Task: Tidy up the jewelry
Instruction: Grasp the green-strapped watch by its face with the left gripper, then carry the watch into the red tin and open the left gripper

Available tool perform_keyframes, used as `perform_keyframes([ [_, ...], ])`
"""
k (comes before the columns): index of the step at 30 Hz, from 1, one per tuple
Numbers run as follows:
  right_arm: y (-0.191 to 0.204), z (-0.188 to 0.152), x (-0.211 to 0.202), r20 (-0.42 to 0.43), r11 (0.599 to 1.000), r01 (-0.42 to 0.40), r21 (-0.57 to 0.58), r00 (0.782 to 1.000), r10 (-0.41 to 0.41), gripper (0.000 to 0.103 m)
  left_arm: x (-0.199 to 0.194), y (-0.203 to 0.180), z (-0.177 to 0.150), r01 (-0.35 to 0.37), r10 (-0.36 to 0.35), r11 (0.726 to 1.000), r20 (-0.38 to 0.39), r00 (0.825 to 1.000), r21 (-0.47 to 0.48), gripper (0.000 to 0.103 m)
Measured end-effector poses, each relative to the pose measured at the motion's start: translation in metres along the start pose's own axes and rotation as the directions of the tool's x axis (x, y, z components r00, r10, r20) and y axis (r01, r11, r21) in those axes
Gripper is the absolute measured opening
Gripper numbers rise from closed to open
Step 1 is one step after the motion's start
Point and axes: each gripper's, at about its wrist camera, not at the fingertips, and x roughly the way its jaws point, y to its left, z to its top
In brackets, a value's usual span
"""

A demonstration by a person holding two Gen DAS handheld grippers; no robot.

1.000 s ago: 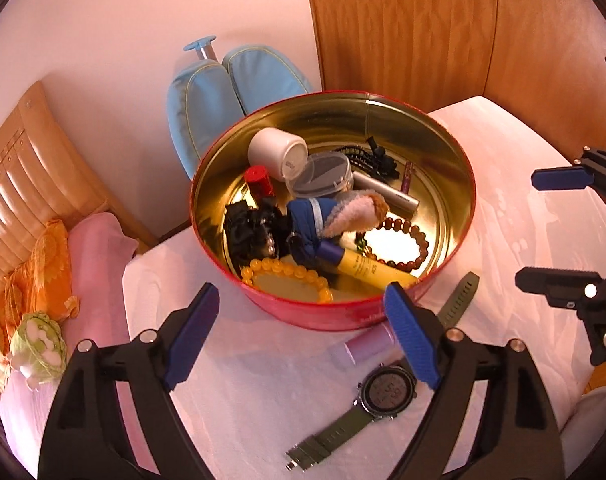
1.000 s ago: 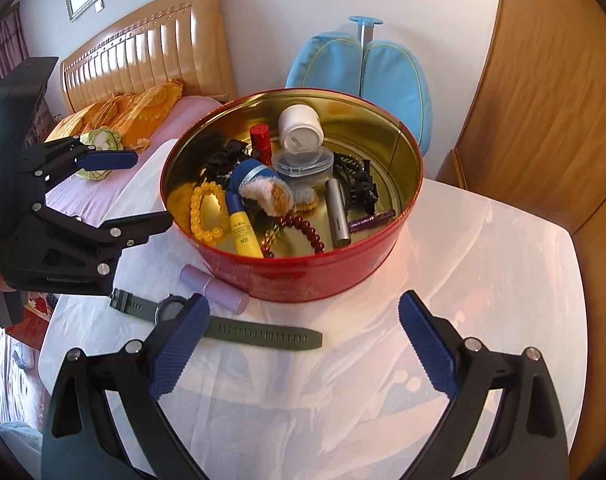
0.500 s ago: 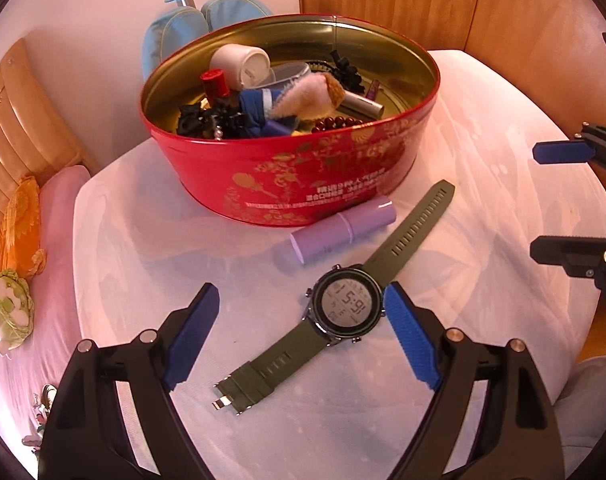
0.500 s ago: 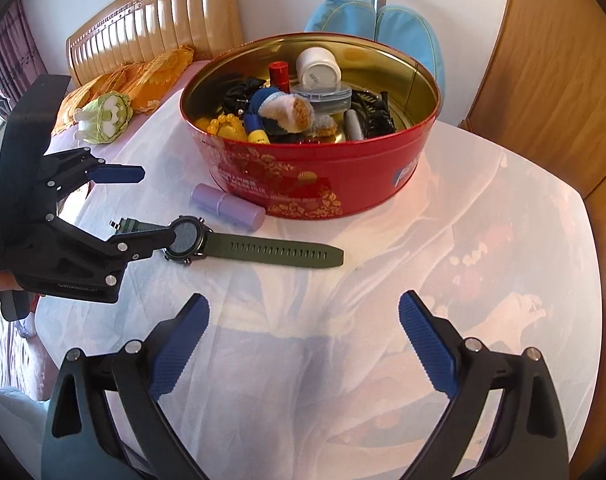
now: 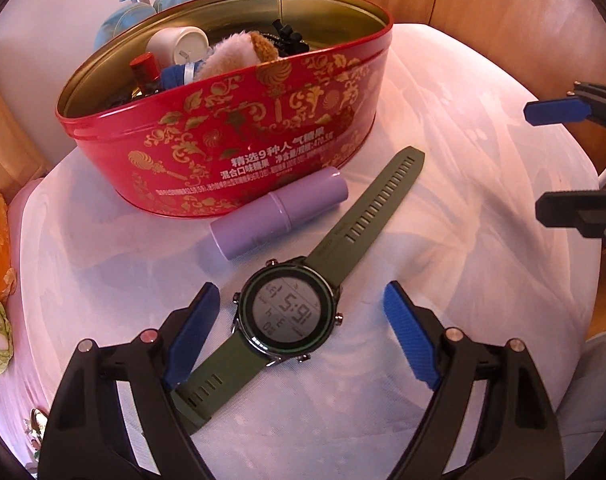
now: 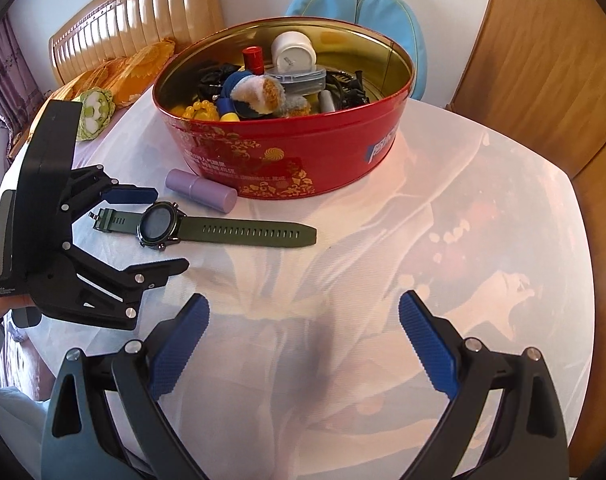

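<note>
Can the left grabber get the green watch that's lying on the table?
Probably yes. The left gripper is open, its blue fingers either side of the round face of the green-strapped digital watch. Nothing lies between them; the lilac plastic tube sits apart, beyond the watch.

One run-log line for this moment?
left gripper: open, straddling watch | right gripper: open, idle | purple tube: beside red tin
</note>
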Motion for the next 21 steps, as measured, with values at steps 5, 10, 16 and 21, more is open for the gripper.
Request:
perform_keyframes([
  [5, 0.000, 0.001, -0.002, 0.006, 1.000, -0.003, -0.012, 1.000, 0.003, 0.097, -0.005, 0.000, -0.003, -0.014, 0.014, 1.000, 0.003, 1.000, -0.018, 0.052],
  [10, 0.003, 0.003, -0.005, 0.019, 1.000, -0.013, -0.018, 1.000, 0.014, 0.097, -0.015, -0.006, -0.002, -0.026, 0.026, 1.000, -0.002, 1.000, -0.003, 0.052],
  [16, 0.003, 0.010, -0.018, 0.069, 0.999, -0.032, -0.018, 0.997, 0.033, 0.097, -0.054, -0.006, 0.008, -0.036, 0.037, 0.999, 0.065, 0.997, -0.016, 0.052],
  [21, -0.003, 0.016, -0.023, 0.104, 0.999, -0.046, 0.003, 0.994, 0.045, 0.097, -0.093, -0.002, 0.024, -0.070, 0.071, 0.997, 0.130, 0.989, -0.015, 0.052],
])
